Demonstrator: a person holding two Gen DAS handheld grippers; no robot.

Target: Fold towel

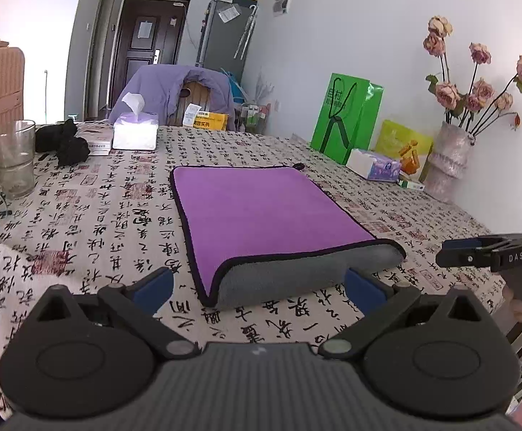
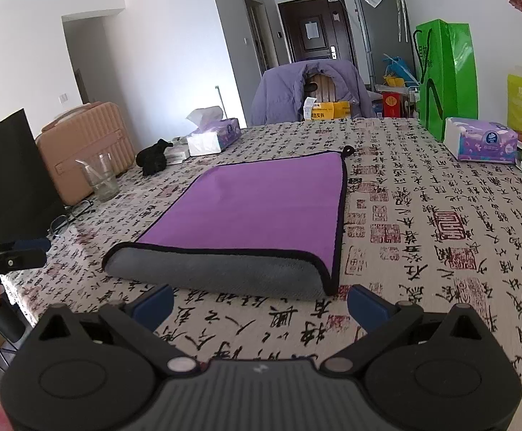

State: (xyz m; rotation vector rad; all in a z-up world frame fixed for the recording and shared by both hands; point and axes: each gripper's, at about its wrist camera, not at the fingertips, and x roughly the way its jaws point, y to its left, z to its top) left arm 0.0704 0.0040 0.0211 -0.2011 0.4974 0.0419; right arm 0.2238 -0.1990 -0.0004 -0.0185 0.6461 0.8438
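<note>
- Just ahead of both claws, the towel (image 1: 271,222) is lying flat on the table (image 1: 81,215), folded once, purple side up.
- Left claw (image 1: 259,287) and right claw (image 2: 259,303) are hanging wide open, holding nothing.
- Next fold is probably waiting: each claw needs to pinch a near corner.
- Gray fold edge is facing the claws, running left to right; the towel's long side is pointing away.

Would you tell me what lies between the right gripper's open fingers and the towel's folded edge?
Only bare tablecloth: in the right wrist view, nothing sits between the right gripper and the towel.
</note>
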